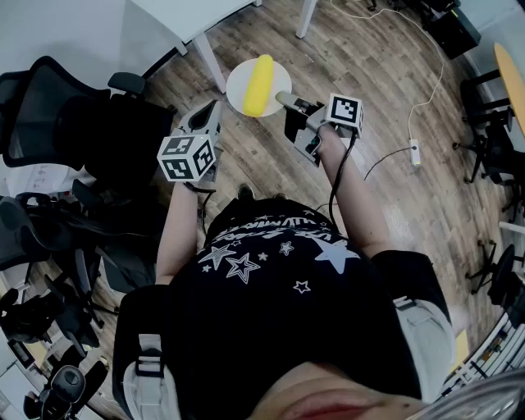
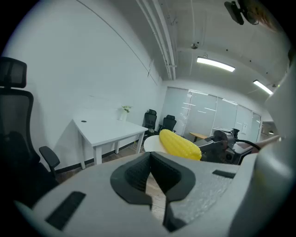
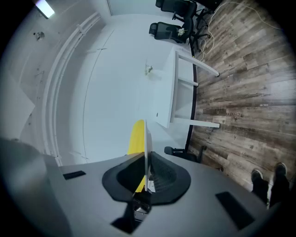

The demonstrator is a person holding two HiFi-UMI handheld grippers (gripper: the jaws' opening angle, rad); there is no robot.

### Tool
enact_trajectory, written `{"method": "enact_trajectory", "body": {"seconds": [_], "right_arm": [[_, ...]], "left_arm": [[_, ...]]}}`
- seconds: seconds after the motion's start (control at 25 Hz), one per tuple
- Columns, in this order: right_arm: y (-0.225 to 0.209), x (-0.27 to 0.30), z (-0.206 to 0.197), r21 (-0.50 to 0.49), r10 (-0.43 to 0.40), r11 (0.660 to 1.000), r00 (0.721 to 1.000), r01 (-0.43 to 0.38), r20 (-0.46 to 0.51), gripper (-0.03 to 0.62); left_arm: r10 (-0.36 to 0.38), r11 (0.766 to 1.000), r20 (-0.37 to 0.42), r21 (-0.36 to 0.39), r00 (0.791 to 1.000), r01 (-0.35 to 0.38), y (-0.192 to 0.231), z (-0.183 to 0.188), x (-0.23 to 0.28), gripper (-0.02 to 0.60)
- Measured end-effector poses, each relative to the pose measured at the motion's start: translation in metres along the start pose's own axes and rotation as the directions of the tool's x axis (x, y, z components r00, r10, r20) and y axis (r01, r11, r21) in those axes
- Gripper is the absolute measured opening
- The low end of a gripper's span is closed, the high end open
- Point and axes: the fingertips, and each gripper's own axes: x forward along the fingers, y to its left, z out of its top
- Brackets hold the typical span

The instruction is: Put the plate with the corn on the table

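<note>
Grey jaws of the right gripper (image 3: 147,178) are clamped on the rim of the plate (image 3: 146,139), which runs edge-on up the middle of that view. Corn (image 3: 135,139) shows yellow on the plate's left side there.

Head view: the right gripper (image 1: 289,103), upper centre, holds the plate (image 1: 239,75) by its right edge, in the air over the wood floor (image 1: 369,74). Corn (image 1: 260,84) lies on the plate, running up and down the frame.

Left gripper (image 2: 150,159): jaws meet at the tips, nothing between them. In the head view the left gripper (image 1: 212,111) sits just below and left of the plate, not touching it.

White table (image 1: 184,16) along the top of the head view, one leg just left of the plate. Plate not yet on it. Black chairs (image 1: 49,107) at the left edge.
</note>
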Motion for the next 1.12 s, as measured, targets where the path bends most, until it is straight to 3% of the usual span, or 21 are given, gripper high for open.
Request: {"method": "enact_trajectory", "body": {"seconds": [0.68,1.12], "right_arm": [[0.0,-0.017,-0.005,0.015,0.039,0.999,0.999,-0.038,-0.024,0.026],[-0.01,-0.034,0.018,0.01,0.036,0.999,0.998,-0.036,-0.047,0.037]], "left_arm": [[0.038,0.999,0.0,0.004,0.999,-0.038,-0.016,-0.003,-0.003,0.006],[0.089,0.995,0.017,-0.046,0.996,-0.088,-0.038,-0.015,0.009,0.006]]}}
